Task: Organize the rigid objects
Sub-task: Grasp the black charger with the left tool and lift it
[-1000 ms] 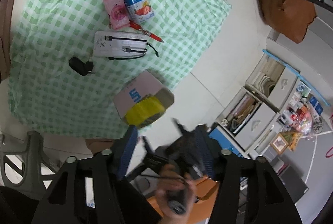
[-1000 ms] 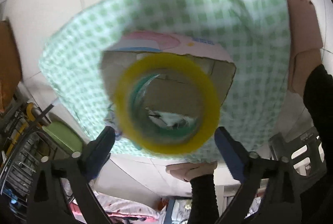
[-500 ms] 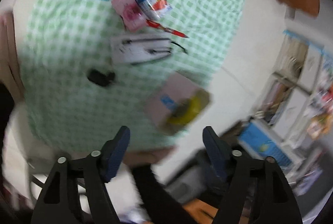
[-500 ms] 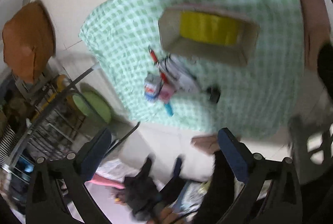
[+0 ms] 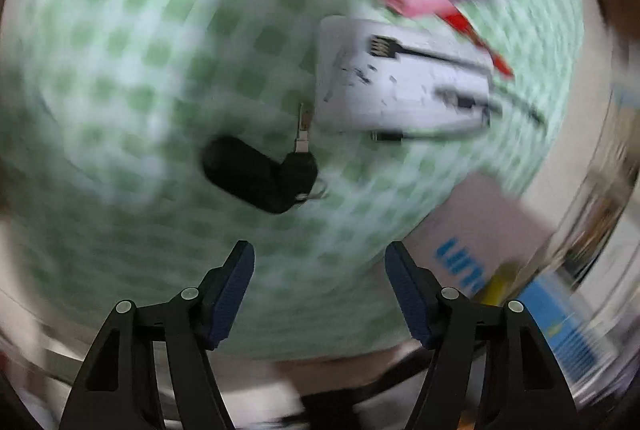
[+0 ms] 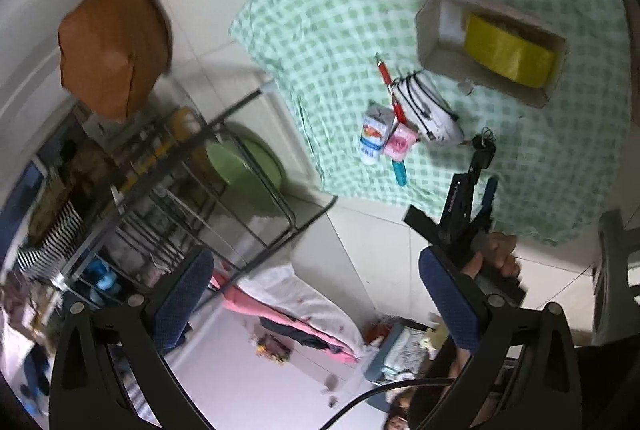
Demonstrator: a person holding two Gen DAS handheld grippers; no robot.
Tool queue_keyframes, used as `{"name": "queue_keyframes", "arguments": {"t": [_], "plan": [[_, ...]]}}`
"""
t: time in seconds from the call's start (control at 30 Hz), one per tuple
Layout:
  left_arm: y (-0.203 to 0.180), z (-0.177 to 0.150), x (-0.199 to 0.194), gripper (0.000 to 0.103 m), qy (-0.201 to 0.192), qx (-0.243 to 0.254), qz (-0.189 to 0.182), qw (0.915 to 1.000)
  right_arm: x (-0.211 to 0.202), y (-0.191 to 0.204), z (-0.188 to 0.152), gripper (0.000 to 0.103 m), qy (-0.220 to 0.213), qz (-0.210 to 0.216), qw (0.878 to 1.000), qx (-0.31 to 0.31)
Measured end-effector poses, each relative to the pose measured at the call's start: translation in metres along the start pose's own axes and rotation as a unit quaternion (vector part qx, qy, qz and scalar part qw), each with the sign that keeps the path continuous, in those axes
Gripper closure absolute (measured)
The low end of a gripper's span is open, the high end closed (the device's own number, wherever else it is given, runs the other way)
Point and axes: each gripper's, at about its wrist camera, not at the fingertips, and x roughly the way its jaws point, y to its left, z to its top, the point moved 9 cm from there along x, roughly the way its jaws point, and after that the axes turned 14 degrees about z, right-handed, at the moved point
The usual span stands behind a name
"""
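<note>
The car key lies flat on the green checked cloth, its metal blade pointing up the left wrist view toward the white power bank just beside it; in the right wrist view you see the same key as a small dark shape next to the bank. Your left gripper hovers just short of the key with nothing between its blue pads; its jaws are closing a little from about midway, and from the right camera you can see it held in your hand with its tips near the key. Black cables are wrapped over the bank. Beyond it lie a red pen, a pink carton, a drink bottle and a teal tube, all close together; in the left view these are smeared by blur. The cardboard box sits apart from that cluster on the cloth, with the yellow tape roll inside it. Your right gripper is spread wide and empty, looking over the whole spread. Off the cloth you have a green stool, a black wire rack and a brown bag on pale floor tiles.
</note>
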Motion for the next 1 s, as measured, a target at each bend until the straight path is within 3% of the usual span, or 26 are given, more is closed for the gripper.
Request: {"name": "queue_keyframes", "arguments": {"t": [0.07,0.2,0.3,0.37,0.5,0.57,0.63,0.77,1.0], "plan": [[0.009,0.005,0.007,0.036,-0.007,-0.069,-0.044,0.9966,-0.004,0.001,0.002,0.000,-0.003,0.000,1.000,0.004],[0.031,0.010,0.026,0.036,0.005,-0.131,-0.021,0.9911,-0.003,-0.002,0.002,0.000,0.014,0.002,1.000,0.017],[0.031,0.011,0.038,0.038,0.015,-0.116,0.015,0.9930,-0.006,-0.005,0.005,0.000,0.014,-0.002,1.000,0.021],[0.028,0.014,0.041,0.054,0.005,-0.100,0.029,0.9945,-0.008,-0.007,0.007,0.000,0.007,-0.006,1.000,0.022],[0.019,0.011,0.047,0.066,0.002,-0.058,0.062,0.9964,-0.006,-0.011,0.011,0.000,0.004,-0.010,1.000,0.027],[0.010,0.010,0.050,0.080,0.004,-0.028,0.077,0.9966,-0.005,-0.013,0.012,0.000,0.002,-0.014,0.999,0.029],[0.001,0.004,0.051,0.083,0.001,-0.003,0.089,0.9960,-0.003,-0.015,0.011,0.000,0.003,-0.016,0.999,0.030],[-0.010,-0.010,0.057,0.086,0.022,0.011,0.077,0.9967,0.002,-0.016,0.007,0.000,0.009,-0.018,0.999,0.030],[-0.013,-0.019,0.030,0.087,0.038,-0.004,0.006,0.9992,0.008,-0.011,0.000,0.000,0.013,-0.014,1.000,0.022]]}}
